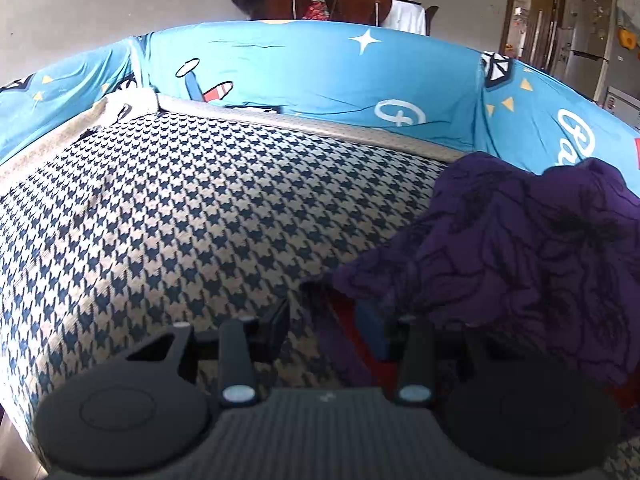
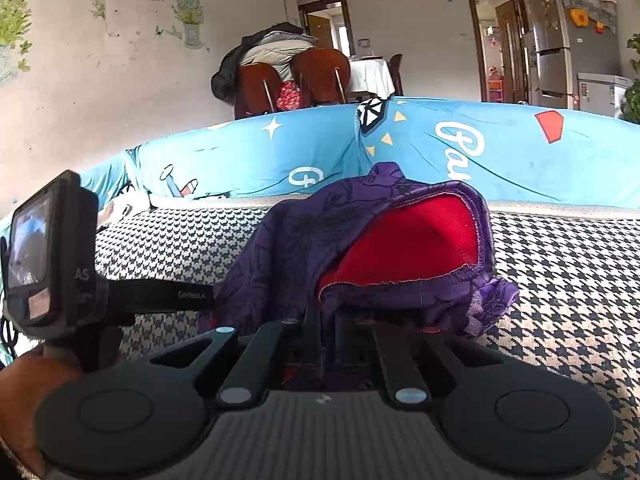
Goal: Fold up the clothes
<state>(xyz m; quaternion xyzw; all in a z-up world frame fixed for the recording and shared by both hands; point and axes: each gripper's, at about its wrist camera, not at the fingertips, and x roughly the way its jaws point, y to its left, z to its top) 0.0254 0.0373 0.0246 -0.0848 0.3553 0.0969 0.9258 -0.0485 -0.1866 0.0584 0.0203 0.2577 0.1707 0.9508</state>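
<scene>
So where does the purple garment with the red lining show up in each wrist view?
Left wrist view: the purple garment fills the right side, heaped on the houndstooth cushion; only a little red shows underneath.
Right wrist view: it sits centre frame, directly ahead of the right hand-held gripper, red lining facing the camera.
Shared landmark: the blue cartoon-print cover behind it.

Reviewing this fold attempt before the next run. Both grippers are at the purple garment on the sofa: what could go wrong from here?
1. The garment is bunched, red lining showing; a fold now may trap creases or leave it inside out.
2. The left gripper is open with cloth draped over one finger; it may snag or catch several layers.
3. The right gripper seems to pinch only an edge; lifting may let it slip.
</scene>
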